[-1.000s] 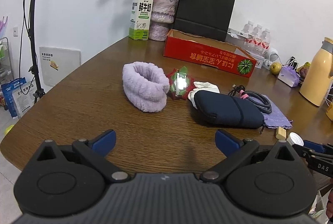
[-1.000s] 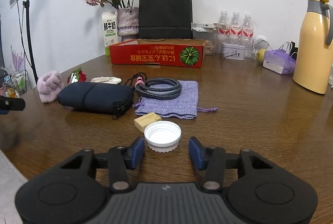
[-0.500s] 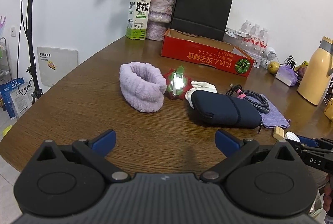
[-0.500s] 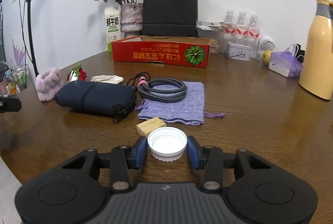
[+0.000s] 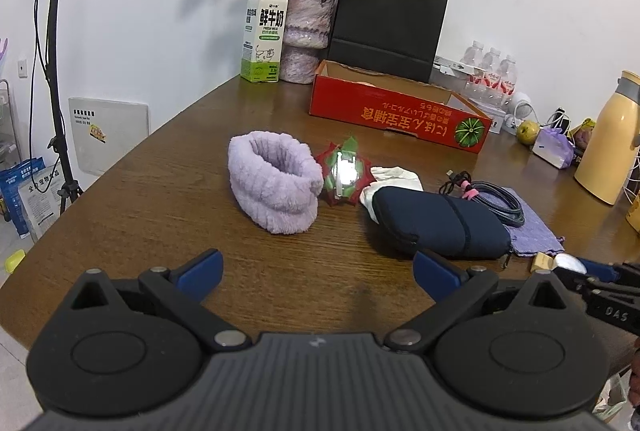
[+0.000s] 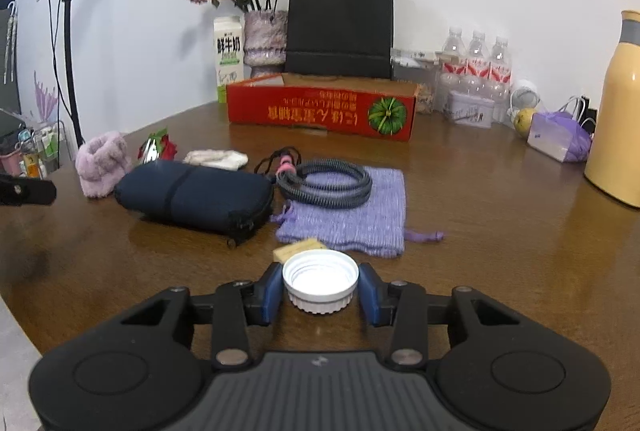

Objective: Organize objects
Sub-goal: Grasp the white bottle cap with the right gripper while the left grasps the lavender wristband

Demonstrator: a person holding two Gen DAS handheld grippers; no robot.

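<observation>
My right gripper (image 6: pixel 320 291) has its blue pads (image 6: pixel 273 291) closed against a white ribbed bottle cap (image 6: pixel 320 281), open side up, near the table's front edge. A small tan block (image 6: pixel 298 246) lies just beyond the cap. My left gripper (image 5: pixel 318 271) is open and empty above bare table, short of a fluffy lilac band (image 5: pixel 274 187) and a navy zip pouch (image 5: pixel 438 223). The cap (image 5: pixel 570 263) and the right gripper (image 5: pixel 600 271) show at the right in the left wrist view.
A red shiny ornament (image 5: pixel 342 175), a white cloth (image 5: pixel 394 177), a coiled cable (image 6: pixel 324 183) on a lilac pouch (image 6: pixel 352 215). A red open box (image 6: pixel 322 109) stands behind, with a milk carton (image 5: pixel 264 35), vase, black bag (image 6: pixel 340 27), water bottles and yellow jug (image 6: pixel 620 111).
My right gripper moved forward around the white cap and its pads closed in on it. My left gripper shifted slightly and stayed open.
</observation>
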